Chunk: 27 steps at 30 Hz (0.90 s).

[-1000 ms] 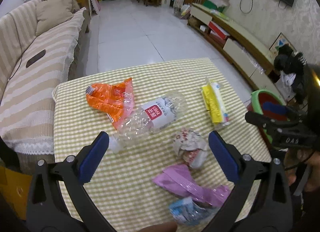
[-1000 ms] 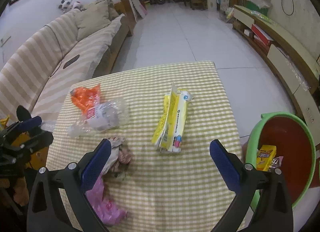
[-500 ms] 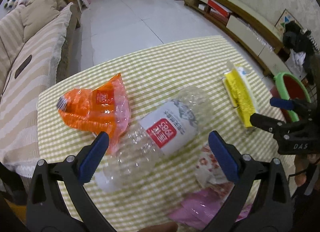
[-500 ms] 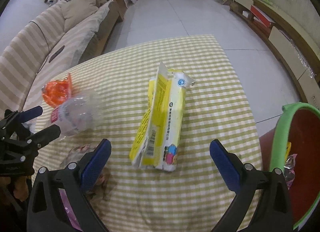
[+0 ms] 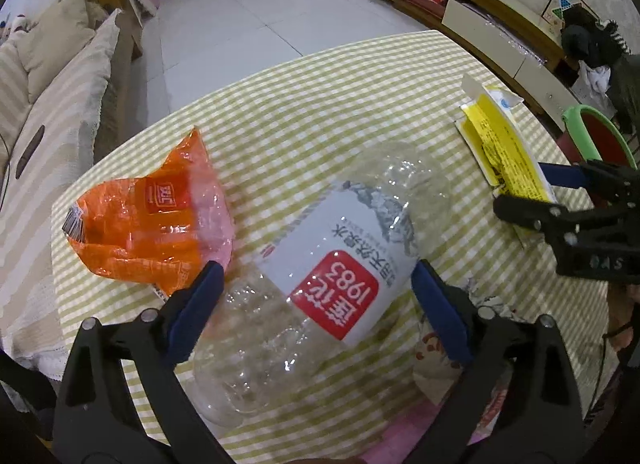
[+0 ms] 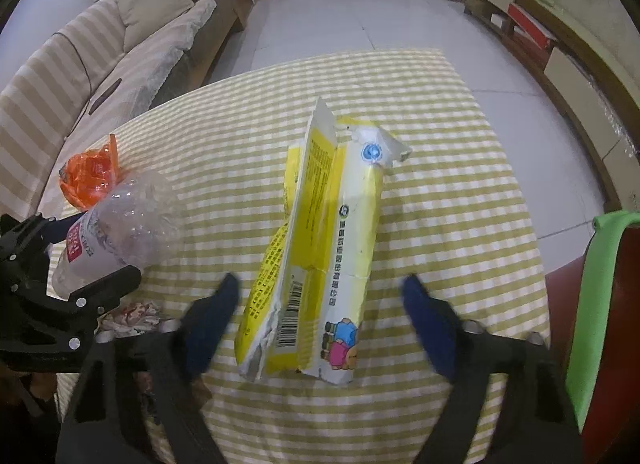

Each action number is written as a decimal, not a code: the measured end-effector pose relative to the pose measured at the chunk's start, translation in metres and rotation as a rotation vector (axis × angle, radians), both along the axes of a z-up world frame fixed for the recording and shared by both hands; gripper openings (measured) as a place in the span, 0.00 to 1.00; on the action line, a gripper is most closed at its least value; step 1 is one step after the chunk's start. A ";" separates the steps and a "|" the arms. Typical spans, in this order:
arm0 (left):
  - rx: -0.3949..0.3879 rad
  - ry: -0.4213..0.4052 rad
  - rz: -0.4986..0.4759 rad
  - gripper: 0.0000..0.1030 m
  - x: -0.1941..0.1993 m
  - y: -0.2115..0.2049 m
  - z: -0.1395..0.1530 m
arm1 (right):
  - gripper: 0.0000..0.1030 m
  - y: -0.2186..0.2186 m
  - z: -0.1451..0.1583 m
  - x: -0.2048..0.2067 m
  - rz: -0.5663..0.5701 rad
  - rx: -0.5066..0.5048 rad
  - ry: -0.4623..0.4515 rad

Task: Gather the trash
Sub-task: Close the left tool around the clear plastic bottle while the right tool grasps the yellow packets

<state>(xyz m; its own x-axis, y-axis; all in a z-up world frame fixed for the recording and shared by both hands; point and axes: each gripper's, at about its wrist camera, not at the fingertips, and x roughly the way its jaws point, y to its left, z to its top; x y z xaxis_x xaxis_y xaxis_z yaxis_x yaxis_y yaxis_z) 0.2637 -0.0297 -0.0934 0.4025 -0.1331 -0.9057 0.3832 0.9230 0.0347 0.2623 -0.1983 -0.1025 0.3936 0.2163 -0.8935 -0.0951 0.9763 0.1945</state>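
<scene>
Table (image 5: 320, 103) cloth: yellow-green and white gingham check. Centre of my left view, clear bottle (image 5: 320, 276), white label with a red square and white characters. Left of frame, wrapper (image 5: 140, 232), translucent orange fading to pink, small red patch. My right view, centre: carton (image 6: 320, 252), yellow and white, black barcode, blue dot near top, cartoon figures in blue and pink. Right edge, bin (image 6: 592, 304), bright green rim, red inside. Both claws black with blue pads (image 5: 196, 312). Sofa (image 6: 80, 75), upper left, beige and white stripes.

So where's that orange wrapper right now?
The orange wrapper lies on the checked tablecloth by the sofa-side edge, just left of the plastic bottle.
</scene>
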 end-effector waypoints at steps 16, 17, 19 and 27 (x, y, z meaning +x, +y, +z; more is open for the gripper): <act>-0.119 0.014 0.126 0.48 -0.018 0.028 0.031 | 0.43 0.001 0.038 -0.022 0.048 0.028 -0.055; -0.123 0.008 0.132 0.48 -0.020 0.028 0.033 | 0.43 0.002 0.043 -0.025 0.050 0.027 -0.064; -0.143 -0.005 0.148 0.47 -0.028 0.032 0.044 | 0.43 0.003 0.052 -0.030 0.054 0.029 -0.082; -0.180 -0.081 0.176 0.47 -0.058 0.037 0.086 | 0.43 0.007 0.092 -0.056 0.070 0.043 -0.152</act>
